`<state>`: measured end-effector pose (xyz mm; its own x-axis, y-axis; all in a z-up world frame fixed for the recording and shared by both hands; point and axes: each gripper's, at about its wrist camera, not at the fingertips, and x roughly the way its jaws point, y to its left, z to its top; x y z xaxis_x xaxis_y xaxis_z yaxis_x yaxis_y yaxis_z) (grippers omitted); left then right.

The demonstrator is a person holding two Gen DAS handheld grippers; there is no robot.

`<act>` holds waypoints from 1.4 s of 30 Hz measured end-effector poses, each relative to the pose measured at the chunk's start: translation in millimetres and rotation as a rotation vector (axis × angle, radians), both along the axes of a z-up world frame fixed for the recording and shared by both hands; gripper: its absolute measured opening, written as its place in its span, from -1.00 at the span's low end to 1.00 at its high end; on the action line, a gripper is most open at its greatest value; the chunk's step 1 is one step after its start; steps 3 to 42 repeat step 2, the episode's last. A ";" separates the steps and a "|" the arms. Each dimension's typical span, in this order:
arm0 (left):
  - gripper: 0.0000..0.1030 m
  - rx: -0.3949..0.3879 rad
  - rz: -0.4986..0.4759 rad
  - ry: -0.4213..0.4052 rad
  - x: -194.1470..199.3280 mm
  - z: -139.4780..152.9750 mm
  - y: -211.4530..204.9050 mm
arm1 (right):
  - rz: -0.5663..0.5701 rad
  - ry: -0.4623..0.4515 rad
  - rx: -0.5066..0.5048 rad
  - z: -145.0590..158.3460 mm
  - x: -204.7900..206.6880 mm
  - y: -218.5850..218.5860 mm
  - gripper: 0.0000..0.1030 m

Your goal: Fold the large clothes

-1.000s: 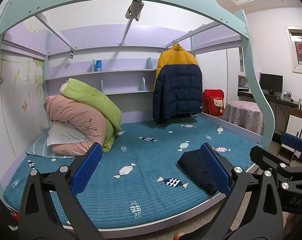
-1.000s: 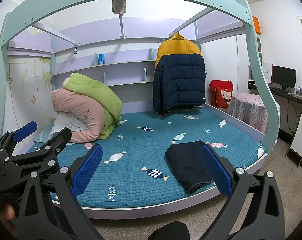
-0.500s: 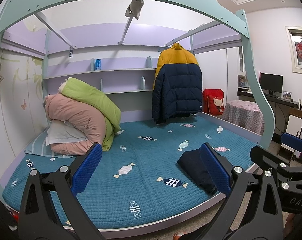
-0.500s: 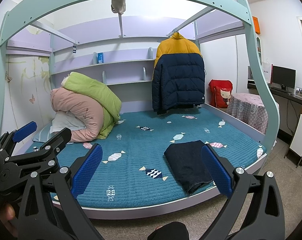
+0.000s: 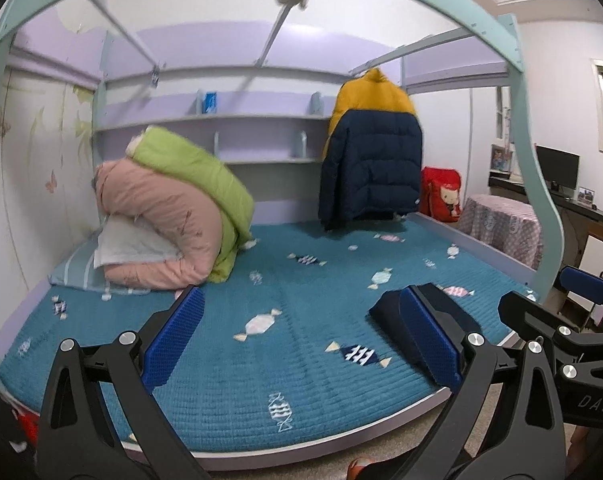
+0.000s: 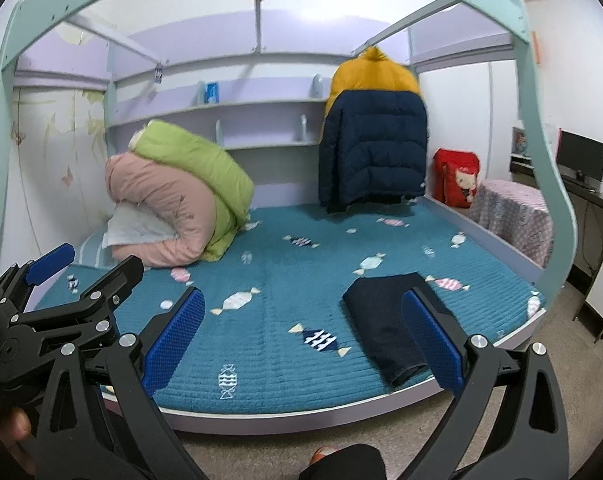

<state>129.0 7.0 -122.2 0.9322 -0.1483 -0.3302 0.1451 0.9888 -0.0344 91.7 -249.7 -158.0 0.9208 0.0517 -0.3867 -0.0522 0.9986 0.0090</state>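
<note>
I stand at the near edge of the bed (image 6: 261,364) with a gripper in each hand. My left gripper (image 5: 301,344) is spread wide and holds nothing. My right gripper (image 6: 301,344) is spread wide too, and it is empty. Both hang in the air in front of the bed, not touching anything on it.

One piece of dark clothing (image 6: 385,324) lies on the blue cover, on the near right part of the bed. It looks already folded into a neat long block, so I think that job is done. Its long side runs from the far middle toward the near right edge, a bit slanted. The near end sits just beside the rim of the bed. I cannot tell which end is the top of it.

The big puffy jacket (image 6: 373,140) is yellow on top and dark blue below. It hangs up at the far right, over the back of the bed, with its long side going straight up and down and the collar on top. It is not folded yet. I think it is what is left to do. It is well apart from both of my grippers, so I would have to reach far over the bed to get it.

A pink and green pile of blankets (image 6: 173,204) sits far left.
</note>
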 end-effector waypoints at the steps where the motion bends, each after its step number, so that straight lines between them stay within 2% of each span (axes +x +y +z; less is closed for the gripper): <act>1: 0.91 -0.004 0.013 0.024 9.0 -6.2 7.1 | 0.011 0.013 0.004 -2.8 5.7 4.2 0.85; 2: 0.91 -0.006 0.027 0.045 15.6 -13.0 14.8 | 0.030 0.035 0.011 -8.1 15.1 11.3 0.85; 42: 0.91 -0.006 0.027 0.045 15.6 -13.0 14.8 | 0.030 0.035 0.011 -8.1 15.1 11.3 0.85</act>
